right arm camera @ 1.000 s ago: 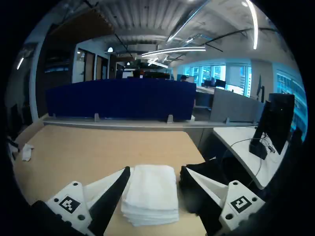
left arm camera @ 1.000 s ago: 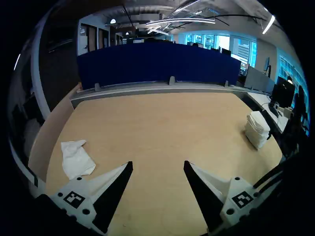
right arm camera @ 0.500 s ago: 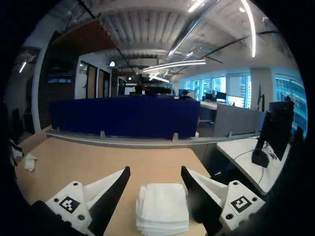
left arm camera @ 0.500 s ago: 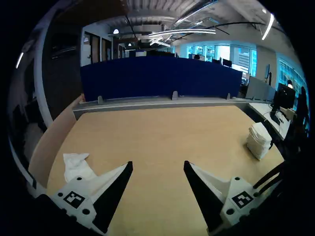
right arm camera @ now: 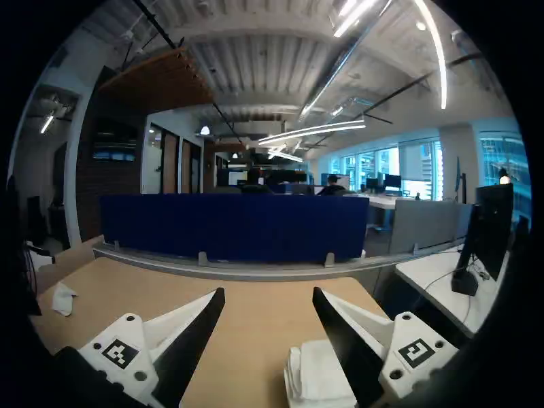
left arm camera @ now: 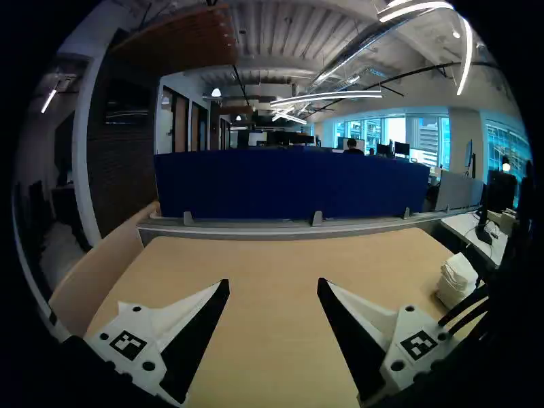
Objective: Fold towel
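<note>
Towel (right arm camera: 63, 299), white and crumpled, was seen lying on the table (right arm camera: 262, 333), far left of the stack of folded towels (right arm camera: 314, 375). The left gripper (left arm camera: 272, 281) and right gripper (right arm camera: 267, 291) were held apart and empty, the right close by the stack. Folding was judged not yet begun; a reach across to the towel was called for.

Both views low over table (left arm camera: 272, 265), toward partition (left arm camera: 285, 183).

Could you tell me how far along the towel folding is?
Done: a stack of folded towels sits at the edge of the table. In hand: nothing; the left gripper and right gripper are open and empty. Left: the crumpled towel lying across the table, not yet folded.
</note>
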The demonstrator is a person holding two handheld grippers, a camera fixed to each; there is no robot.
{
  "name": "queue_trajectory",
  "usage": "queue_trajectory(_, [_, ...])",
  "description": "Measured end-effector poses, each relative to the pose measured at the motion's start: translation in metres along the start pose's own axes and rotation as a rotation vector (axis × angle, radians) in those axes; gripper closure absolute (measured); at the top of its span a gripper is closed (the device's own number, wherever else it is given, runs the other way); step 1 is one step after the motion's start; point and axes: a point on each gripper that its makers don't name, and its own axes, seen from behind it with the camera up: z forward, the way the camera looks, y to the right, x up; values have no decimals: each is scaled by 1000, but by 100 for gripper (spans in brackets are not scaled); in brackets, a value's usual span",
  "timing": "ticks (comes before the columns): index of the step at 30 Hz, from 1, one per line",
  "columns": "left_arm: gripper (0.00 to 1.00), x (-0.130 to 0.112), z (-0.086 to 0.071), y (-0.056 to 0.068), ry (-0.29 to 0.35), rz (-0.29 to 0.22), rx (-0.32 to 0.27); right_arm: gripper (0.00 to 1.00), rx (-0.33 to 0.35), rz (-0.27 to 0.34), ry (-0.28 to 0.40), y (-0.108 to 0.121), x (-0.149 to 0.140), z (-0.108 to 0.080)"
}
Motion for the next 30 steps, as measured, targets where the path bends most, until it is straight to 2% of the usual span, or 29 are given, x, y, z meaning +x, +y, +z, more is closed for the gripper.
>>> queue_trajectory(5, [4, 22, 2, -7, 59, -8, 3, 0, -1, 1, 13, -19, 4, 4])
queue_trajectory(11, [4, 35, 5, -14, 102, -19, 11, 0, -22, -1, 12, -27, 5, 9])
queue_trajectory(18, [4, 37, 5, -15, 126, -26, 3, 0, -18, 1, 12, -36, 6, 11])
queue_trajectory(30, [4, 45, 2, -20, 194, -4, 15, 0, -9, 3, -2, -56, 5, 15])
